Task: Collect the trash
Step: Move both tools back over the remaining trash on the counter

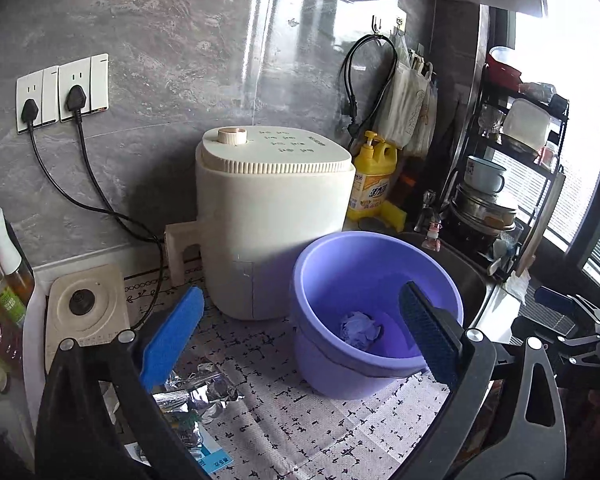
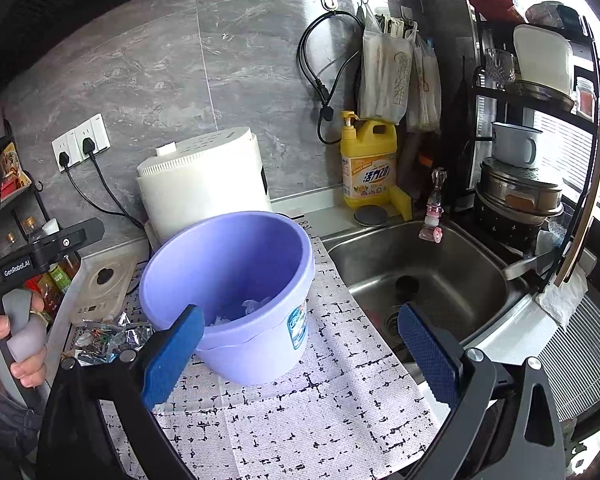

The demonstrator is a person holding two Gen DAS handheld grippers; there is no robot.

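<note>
Bucket (image 2: 236,292) on the mat (image 2: 300,412), with crumpled paper (image 1: 360,330) inside. Behind it, against the wall, a cooker (image 1: 272,220). Left of the bucket, foil wrappers (image 1: 198,394) on the counter. Right of the mat, the sink (image 2: 428,276); behind the sink, a detergent bottle (image 2: 368,164).

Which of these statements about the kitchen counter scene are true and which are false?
1. The purple bucket holds crumpled paper. True.
2. Both claws grip trash. False: the left claw and right claw stand open and empty.
3. Foil wrappers lie on the counter beside the bucket. True.
4. The yellow detergent bottle stands inside the sink. False: it stands on the ledge behind the sink.
</note>
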